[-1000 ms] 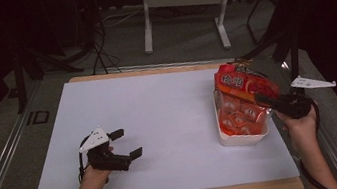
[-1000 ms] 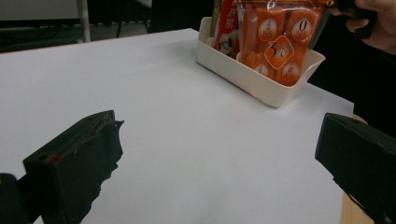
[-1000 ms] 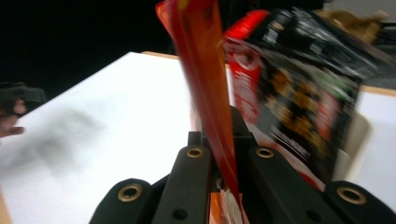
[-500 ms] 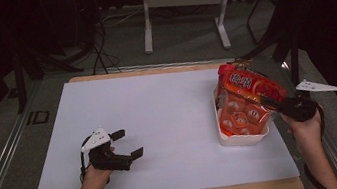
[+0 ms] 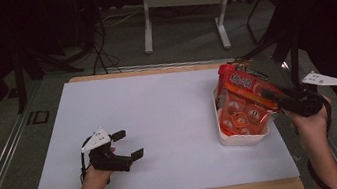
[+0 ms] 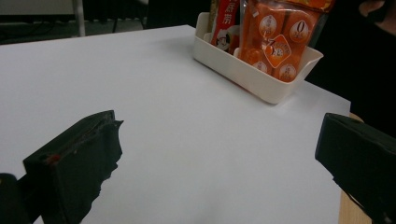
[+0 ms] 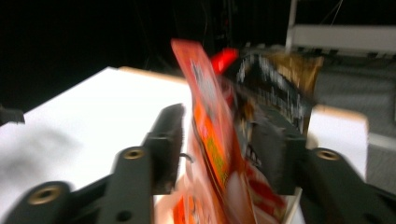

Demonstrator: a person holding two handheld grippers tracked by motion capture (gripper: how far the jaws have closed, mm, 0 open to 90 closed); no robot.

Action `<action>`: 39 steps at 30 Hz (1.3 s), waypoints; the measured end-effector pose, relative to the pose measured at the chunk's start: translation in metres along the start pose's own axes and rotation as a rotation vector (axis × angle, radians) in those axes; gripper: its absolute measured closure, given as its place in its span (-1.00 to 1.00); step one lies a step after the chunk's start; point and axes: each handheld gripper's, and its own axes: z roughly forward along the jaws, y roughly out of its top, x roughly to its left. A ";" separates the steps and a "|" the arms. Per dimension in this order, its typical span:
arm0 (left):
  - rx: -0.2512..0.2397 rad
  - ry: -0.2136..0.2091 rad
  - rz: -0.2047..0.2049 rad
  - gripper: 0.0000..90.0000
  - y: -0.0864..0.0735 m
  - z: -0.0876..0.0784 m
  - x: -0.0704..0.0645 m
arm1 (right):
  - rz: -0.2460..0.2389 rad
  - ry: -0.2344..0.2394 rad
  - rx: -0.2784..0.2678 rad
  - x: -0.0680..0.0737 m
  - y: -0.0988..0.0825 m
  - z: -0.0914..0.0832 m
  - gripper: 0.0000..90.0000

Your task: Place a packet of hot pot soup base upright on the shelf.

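progress: i have the right gripper (image 5: 272, 95) with its jaws set either side of the orange snack packet (image 5: 245, 88), which stands in the white bin (image 5: 243, 137) at the table's right; whether they pinch it i cannot tell. left gripper (image 5: 127, 144) rests released, near left. lifting out remains, i judge.

Snack bags (image 5: 245, 94) in bin (image 5: 244, 138), table's (image 5: 159, 111) right

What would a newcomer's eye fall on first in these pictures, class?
The bright orange snack bag stands out, tilted over the white bin at the table's right side, with the right gripper at its edge. Far left, the left gripper rests open on the bare white tabletop.
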 end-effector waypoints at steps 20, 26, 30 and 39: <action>0.002 0.002 0.020 -1.00 0.001 -0.005 -0.004 | -0.062 0.174 -0.024 0.072 0.026 0.028 -0.70; 0.000 -0.001 0.026 -1.00 0.001 -0.006 -0.005 | -0.064 0.234 0.019 0.087 0.011 0.044 -0.72; 0.003 0.000 0.028 -1.00 0.001 -0.006 -0.005 | -0.078 0.262 0.047 0.097 -0.001 0.055 -0.72; 0.004 0.001 0.035 -1.00 0.001 -0.007 -0.005 | -0.111 0.309 0.068 0.118 -0.030 0.076 -0.70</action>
